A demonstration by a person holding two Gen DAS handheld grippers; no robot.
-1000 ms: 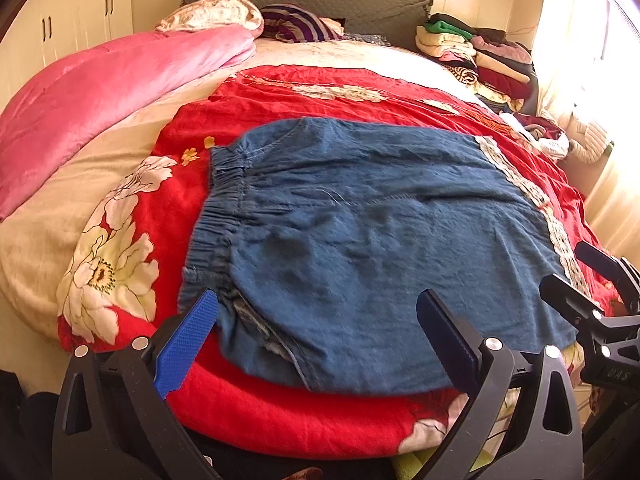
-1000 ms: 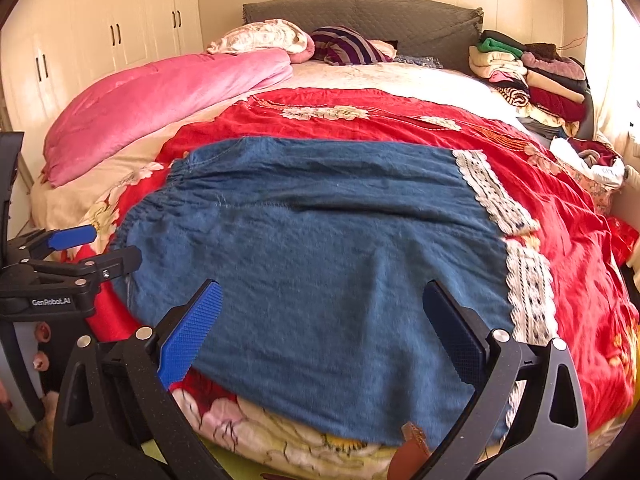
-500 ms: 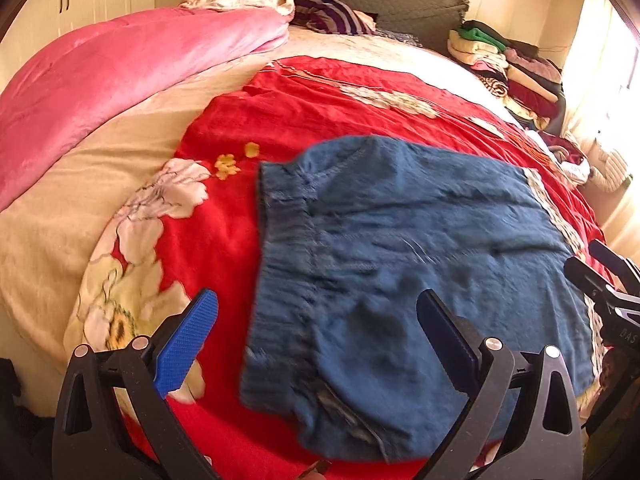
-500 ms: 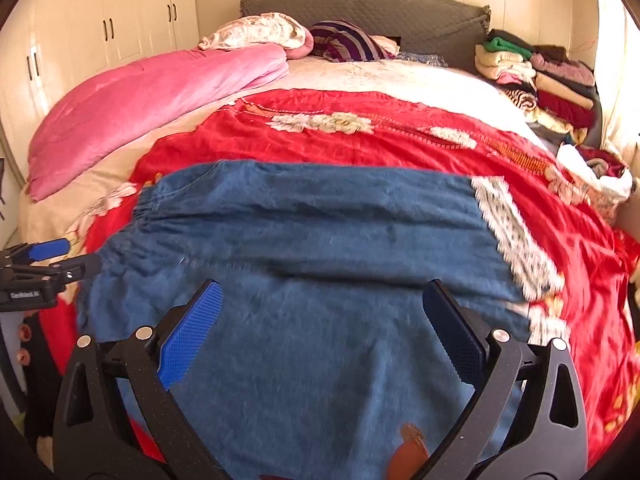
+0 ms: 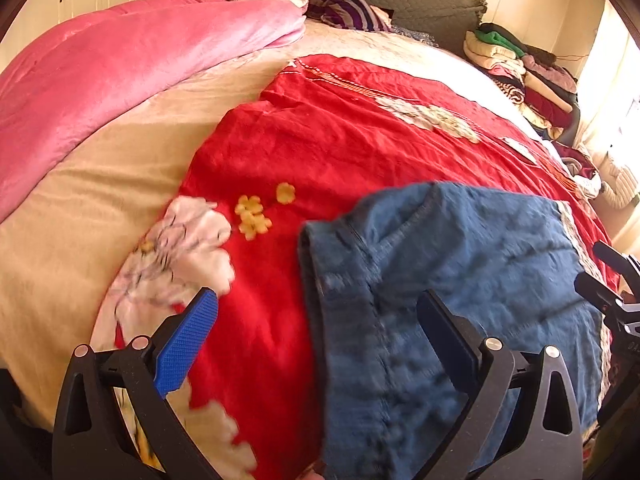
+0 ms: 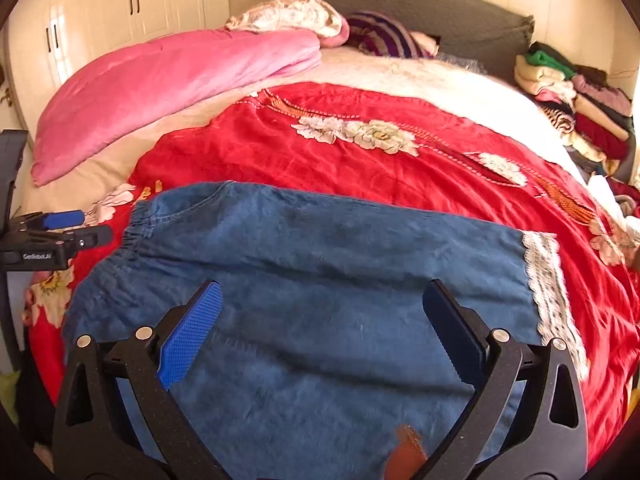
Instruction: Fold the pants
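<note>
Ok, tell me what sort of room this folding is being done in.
Most likely a home bedroom. The blue pants lie on a bed with a red floral bedspread and a grey padded headboard, white wardrobe doors line the wall, and folded clothes are stacked at the side.

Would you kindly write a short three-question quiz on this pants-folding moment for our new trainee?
1. True or false: the left gripper is shut on the blue pants.
2. The lace trim is on the pants' A) waistband end B) leg end C) middle.
3. Fill in: the pants lie on a ____ floral blanket.

Key: 1 false, both grippers are open; 2 B; 3 red.
</note>
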